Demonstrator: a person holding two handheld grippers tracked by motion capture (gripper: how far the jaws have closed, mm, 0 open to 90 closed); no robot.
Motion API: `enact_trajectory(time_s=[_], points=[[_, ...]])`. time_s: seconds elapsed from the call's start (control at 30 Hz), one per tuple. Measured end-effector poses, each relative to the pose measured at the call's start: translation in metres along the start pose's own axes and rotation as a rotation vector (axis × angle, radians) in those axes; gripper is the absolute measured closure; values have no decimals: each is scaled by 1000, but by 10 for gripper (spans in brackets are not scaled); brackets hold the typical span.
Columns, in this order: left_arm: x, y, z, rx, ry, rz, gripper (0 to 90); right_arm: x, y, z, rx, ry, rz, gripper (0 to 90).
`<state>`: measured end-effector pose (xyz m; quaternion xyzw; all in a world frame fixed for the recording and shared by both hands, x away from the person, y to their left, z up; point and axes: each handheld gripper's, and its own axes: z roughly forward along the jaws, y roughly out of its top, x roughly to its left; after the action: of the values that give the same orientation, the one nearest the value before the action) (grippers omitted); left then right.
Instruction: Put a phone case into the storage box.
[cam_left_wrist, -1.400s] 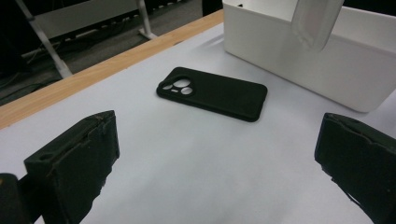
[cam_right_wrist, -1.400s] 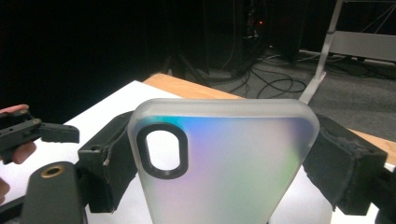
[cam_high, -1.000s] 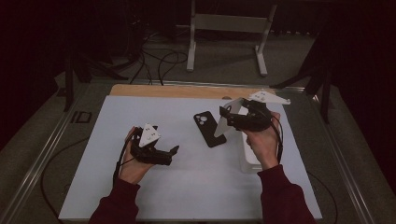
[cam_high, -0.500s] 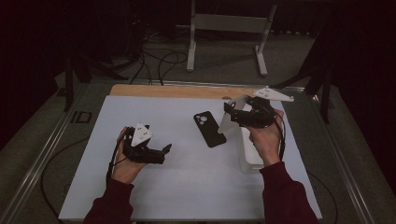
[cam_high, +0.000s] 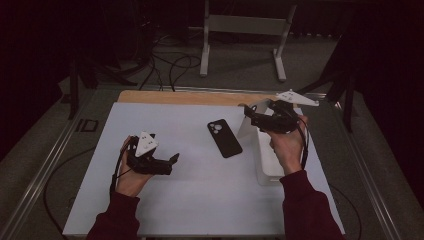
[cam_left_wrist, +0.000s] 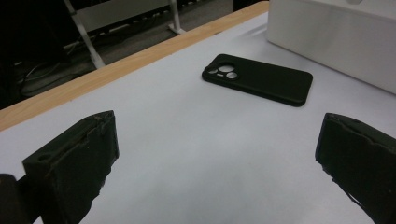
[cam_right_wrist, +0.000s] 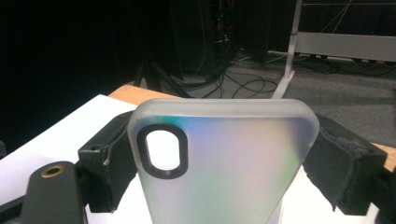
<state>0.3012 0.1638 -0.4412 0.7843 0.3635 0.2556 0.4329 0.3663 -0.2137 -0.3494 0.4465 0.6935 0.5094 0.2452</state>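
The right tongs (cam_high: 252, 116) are clamped on a frosted, translucent phone case (cam_right_wrist: 219, 163), holding it upright by its two long edges above the near end of a white box (cam_high: 267, 160) at the right of the desk (cam_high: 200, 200); in the right gripper view the case's camera cut-out sits at its upper left corner. The black phone (cam_high: 224, 138) lies flat, back up, between the two hands, just left of the box. Its long axis runs away from the person with a slight slant, camera end at the far side. The left tongs (cam_high: 173, 159) hover low over the desk with their jaws spread wide and nothing between them, aimed rightward at the phone, which lies ahead of them and well apart. The right hand (cam_high: 285, 145) is the nearer one to the phone. I judge the case must come down lengthwise along that slanted axis, cut-out toward the far end.
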Motion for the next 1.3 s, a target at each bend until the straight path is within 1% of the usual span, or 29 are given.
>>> enact_trajectory(time_s=[0.1, 0.23, 0.33, 0.6, 0.77, 0.97, 1.03, 1.3], points=[[2, -1, -1, 1, 6, -4, 0, -4, 0, 1, -2, -15, 7, 168], [3, -2, -2, 2, 8, -8, 0, -7, 0, 3, -2, -26, 5, 168], [4, -3, -3, 3, 10, -10, 0, -9, 0, 4, -4, -35, 15, 167], [5, -6, -5, 4, 15, -15, 0, -14, 1, 5, -8, -54, 17, 168], [8, -10, -7, -1, 28, -22, 0, -18, 1, 7, 0, -68, -1, 168], [11, -14, -10, -4, 40, -27, 0, -23, 1, 9, 5, -90, 6, 168], [11, -15, -12, -8, 41, -29, 0, -24, 1, 9, 6, -90, 14, 168], [14, -21, -16, -8, 54, -37, 0, -30, 0, 13, 14, -110, 14, 168]])
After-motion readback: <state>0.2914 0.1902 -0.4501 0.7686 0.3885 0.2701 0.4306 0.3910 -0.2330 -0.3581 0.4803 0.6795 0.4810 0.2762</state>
